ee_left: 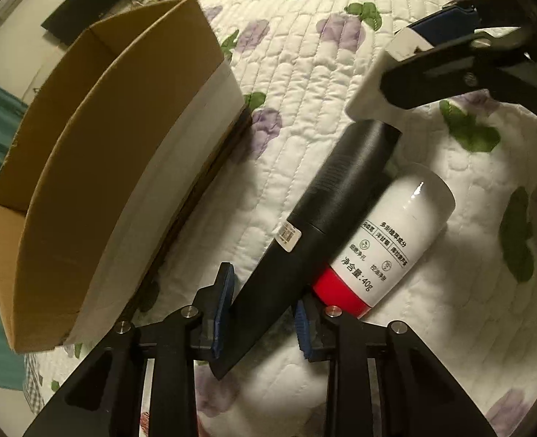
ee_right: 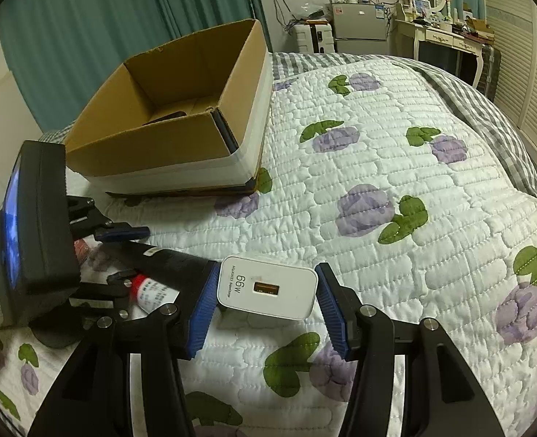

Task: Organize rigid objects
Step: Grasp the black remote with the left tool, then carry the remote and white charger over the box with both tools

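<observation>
Two grippers, each straddling its own item on the quilt. Left gripper: jaws partly open around the flat crimped tail of the black tube, blue pads close on both sides; contact on the left pad looks likely, but a firm grip cannot be told. Tube long axis runs straight ahead from the gripper and a little right, cap end far, nearly touching the white charger. White bottle with red cap lies just beside the tube on its right, touching it along its length.

Right gripper: jaws wide, charger between the pads, small gaps both sides, not clamped, port face toward the camera.

Cardboard box sits open at the quilt's far left part, to the left of both grippers, nearer the left one; something dark lies inside, unclear what. Judgement: closing comes first, then each item swings left into the box.
</observation>
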Tool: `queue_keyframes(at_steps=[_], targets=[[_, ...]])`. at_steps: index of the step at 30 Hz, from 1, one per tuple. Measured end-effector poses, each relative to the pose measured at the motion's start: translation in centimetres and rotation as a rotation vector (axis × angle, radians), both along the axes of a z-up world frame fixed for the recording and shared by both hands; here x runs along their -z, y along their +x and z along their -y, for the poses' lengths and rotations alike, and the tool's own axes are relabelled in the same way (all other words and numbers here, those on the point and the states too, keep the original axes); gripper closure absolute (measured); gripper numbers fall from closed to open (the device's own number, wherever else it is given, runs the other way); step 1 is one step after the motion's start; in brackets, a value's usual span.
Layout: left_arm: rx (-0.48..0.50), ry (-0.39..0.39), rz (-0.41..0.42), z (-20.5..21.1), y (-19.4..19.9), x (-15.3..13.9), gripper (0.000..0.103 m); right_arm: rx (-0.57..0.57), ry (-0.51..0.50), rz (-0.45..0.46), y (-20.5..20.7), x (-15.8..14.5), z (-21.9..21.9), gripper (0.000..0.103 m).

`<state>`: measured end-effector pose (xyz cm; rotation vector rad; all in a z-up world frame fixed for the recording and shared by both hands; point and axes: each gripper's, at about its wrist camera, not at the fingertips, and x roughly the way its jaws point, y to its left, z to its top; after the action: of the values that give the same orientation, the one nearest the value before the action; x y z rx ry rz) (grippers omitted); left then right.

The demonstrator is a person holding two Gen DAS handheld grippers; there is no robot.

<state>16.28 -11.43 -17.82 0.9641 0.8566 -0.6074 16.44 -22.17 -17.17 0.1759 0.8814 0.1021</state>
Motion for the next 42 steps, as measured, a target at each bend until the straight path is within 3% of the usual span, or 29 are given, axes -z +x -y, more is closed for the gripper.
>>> queue_keyframes(at_steps=[11, 17, 18, 22, 28, 34, 38, 42], targets=[[-0.282, -0.169, -0.058, -3.2, -3.3, -3.7, 0.084, 0.014, -0.046, 0.022, -1.3, -2.3, 0.2, 0.051], [-0.44, -0.335, -0.095, -6.7, -4.0, -7.2, 0.085, 0.019, -0.079, 0.051, -2.6, -4.8, 0.3, 0.052], [-0.459, -0.358, -0.094, -5.8, -3.9, -7.0, 0.085, 0.019, -0.084, 0.059, -2.8, -5.2, 0.2, 0.052], [-0.5, -0.448, -0.106, -8.0, -2.2, -9.0, 0.085, 0.006, -0.102, 0.091, -3.5, -7.2, -0.6, 0.052], [-0.512, -0.539, -0.056, -8.5, -2.2, -12.4, 0.085, -0.023, -0.107, 0.163, -3.5, -10.8, -2.2, 0.052], [-0.518, -0.599, 0.013, -9.1, 1.0, -16.6, 0.085, -0.058, -0.092, 0.255, -0.1, -15.0, -4.0, 0.052], [-0.545, -0.594, 0.027, -9.2, 5.0, -16.6, 0.085, -0.069, -0.088, 0.288, 2.8, -15.9, -4.7, 0.052], [-0.57, -0.562, 0.013, -8.8, 9.2, -14.9, 0.085, -0.075, -0.061, 0.285, 6.2, -15.0, -5.1, 0.052]])
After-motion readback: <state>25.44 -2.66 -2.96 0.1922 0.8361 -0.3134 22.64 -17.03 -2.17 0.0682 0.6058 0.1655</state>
